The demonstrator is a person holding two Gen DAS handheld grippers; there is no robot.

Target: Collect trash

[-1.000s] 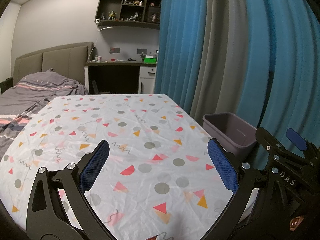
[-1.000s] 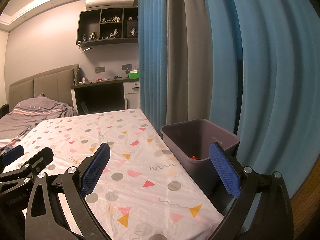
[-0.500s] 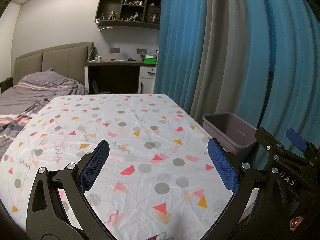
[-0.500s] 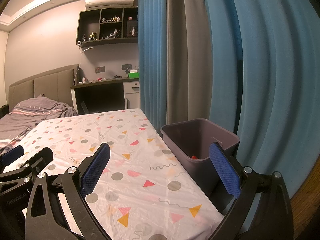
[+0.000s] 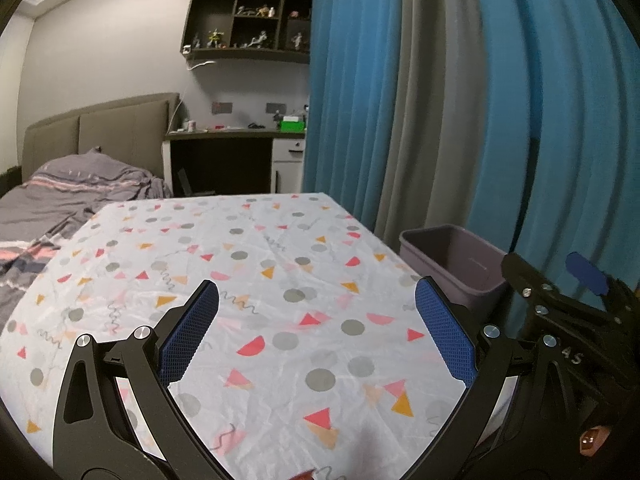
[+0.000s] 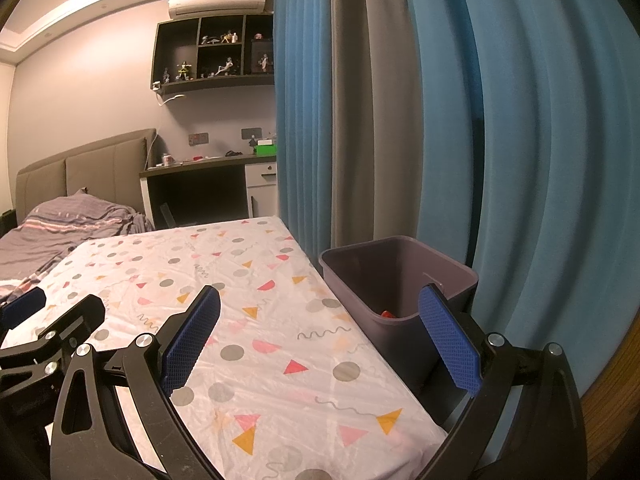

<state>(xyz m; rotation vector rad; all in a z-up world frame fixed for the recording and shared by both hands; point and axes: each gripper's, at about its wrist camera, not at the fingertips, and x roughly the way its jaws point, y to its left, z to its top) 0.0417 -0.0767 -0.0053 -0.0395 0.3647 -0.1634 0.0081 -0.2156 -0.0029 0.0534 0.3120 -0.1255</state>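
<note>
Both grippers are held above the tabletop (image 5: 280, 280) with fingers released, nothing between them: the left gripper (image 5: 316, 332) over the patterned cloth, the right gripper (image 6: 320, 336) at its 3 o'clock edge. The bin (image 6: 400, 276) is seen at 2 o'clock of the right gripper, beside the tabletop (against the blue curtain (image 6: 520, 120)). A small red scrap (image 6: 387, 314) is glimpsed inside the bin.

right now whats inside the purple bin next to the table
In the right wrist view, the purple bin holds one small red item at the bottom. The near wall and the right gripper's finger hide the rest of the floor.
</note>
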